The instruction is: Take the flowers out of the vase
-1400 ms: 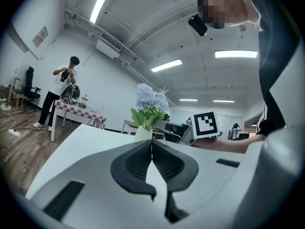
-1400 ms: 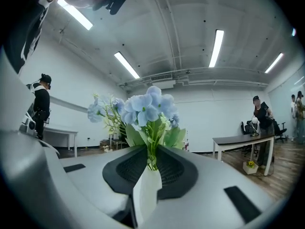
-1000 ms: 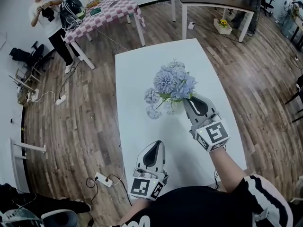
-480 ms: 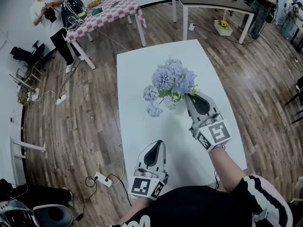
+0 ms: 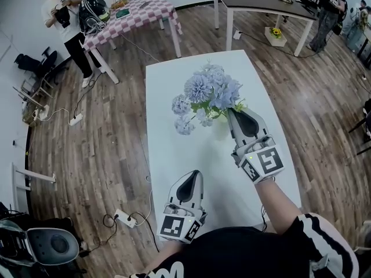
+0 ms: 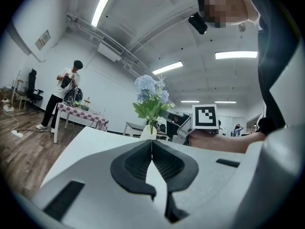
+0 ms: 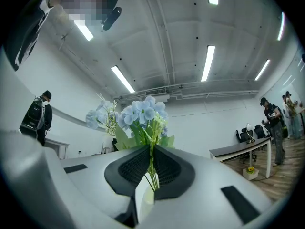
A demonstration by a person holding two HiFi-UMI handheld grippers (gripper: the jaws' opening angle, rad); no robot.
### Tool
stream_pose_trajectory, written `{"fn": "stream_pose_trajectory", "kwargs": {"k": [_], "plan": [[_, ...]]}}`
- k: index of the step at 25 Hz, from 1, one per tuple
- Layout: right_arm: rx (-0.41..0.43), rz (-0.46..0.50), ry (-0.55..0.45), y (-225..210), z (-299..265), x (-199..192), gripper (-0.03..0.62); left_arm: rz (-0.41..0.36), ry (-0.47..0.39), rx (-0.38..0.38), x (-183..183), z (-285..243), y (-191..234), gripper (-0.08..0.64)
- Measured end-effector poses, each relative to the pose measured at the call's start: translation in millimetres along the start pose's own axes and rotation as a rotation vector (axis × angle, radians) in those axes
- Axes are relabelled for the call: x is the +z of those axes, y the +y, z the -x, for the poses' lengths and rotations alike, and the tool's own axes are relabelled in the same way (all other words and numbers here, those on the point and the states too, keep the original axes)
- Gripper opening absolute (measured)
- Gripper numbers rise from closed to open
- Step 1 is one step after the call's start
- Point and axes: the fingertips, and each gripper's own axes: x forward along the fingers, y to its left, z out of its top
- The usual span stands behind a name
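Green stems of the pale blue flower bunch [image 5: 211,91] are pinched by the right gripper [image 5: 231,112], jaws nearly shut on them, with the blooms fanned out at its 11 o'clock above the white table [image 5: 168,138]. The stems are seen reaching down to the mouth of the small white vase [image 6: 148,132]. The left gripper [image 5: 191,176], closed on nothing, is parked at the bunch's 7 o'clock.
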Motion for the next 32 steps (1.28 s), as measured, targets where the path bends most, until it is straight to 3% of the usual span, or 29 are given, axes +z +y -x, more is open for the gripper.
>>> {"fn": "stream_pose_trajectory", "kwargs": {"k": [32], "plan": [[0.045,-0.097,-0.145,5.4,-9.1,61.1,0.035,-0.024,-0.081,0.032,9.5,5.1,-12.6,0.006]]}}
